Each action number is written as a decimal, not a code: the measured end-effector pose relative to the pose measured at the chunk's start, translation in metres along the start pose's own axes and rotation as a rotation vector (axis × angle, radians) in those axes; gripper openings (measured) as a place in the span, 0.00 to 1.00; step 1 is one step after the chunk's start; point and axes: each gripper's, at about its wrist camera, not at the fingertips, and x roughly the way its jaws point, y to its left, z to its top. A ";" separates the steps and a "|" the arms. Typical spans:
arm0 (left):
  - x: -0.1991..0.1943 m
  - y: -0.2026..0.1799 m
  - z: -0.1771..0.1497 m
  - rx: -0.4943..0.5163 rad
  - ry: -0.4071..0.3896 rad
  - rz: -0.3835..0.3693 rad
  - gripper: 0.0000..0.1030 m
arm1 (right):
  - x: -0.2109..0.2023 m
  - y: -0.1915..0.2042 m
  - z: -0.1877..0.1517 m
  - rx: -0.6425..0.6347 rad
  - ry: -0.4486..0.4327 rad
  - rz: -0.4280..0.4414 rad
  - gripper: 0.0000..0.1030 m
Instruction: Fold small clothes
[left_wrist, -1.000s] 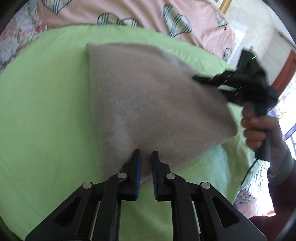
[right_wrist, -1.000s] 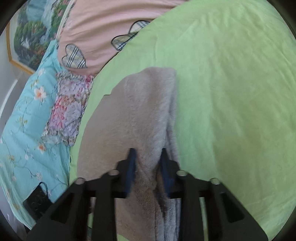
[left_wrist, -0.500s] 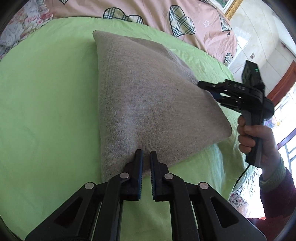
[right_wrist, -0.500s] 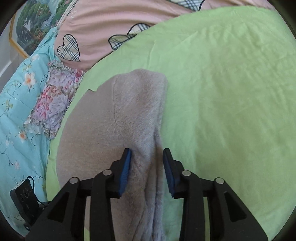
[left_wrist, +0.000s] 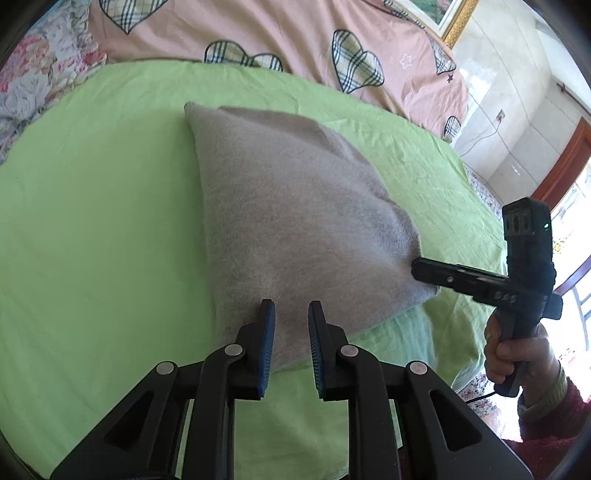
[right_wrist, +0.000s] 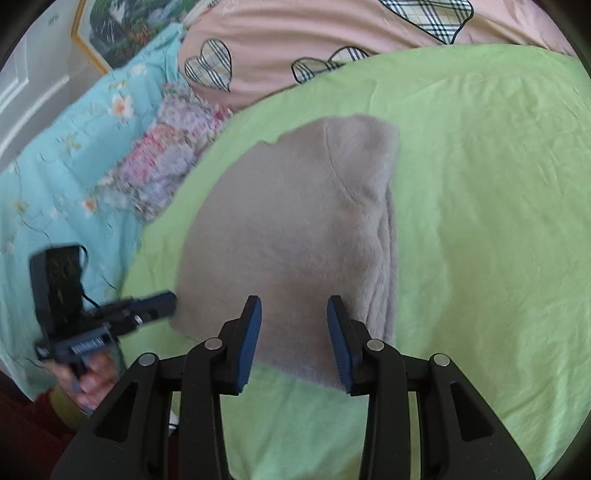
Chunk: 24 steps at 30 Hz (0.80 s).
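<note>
A folded grey fuzzy knit garment (left_wrist: 295, 229) lies flat on the green sheet (left_wrist: 92, 221); it also shows in the right wrist view (right_wrist: 295, 229). My left gripper (left_wrist: 291, 317) is open at the garment's near edge, its jaws apart over the cloth and holding nothing. My right gripper (right_wrist: 293, 314) is open and empty over the garment's near edge. In the left wrist view the right gripper (left_wrist: 421, 267) points at the garment's right corner. In the right wrist view the left gripper (right_wrist: 166, 301) sits at its left corner.
The green sheet (right_wrist: 480, 221) covers the bed. A pink quilt with plaid hearts (left_wrist: 295, 40) lies behind it. A blue floral quilt (right_wrist: 74, 166) and a flowered cloth (right_wrist: 166, 155) lie at the side. A wall and door frame (left_wrist: 546, 147) stand at the right.
Both grippers have opened and let go of the garment. It has settled flat on the sheet. Both grippers have drawn back to its edges.
</note>
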 end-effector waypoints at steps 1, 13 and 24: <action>0.004 0.003 -0.005 -0.005 0.019 -0.007 0.17 | 0.006 -0.003 -0.003 -0.003 0.021 -0.040 0.37; 0.019 -0.001 -0.023 0.014 0.028 0.044 0.17 | 0.015 -0.003 -0.013 -0.064 0.012 -0.098 0.36; -0.015 -0.016 -0.022 0.012 -0.029 0.128 0.49 | -0.032 0.015 -0.021 -0.034 -0.056 -0.120 0.44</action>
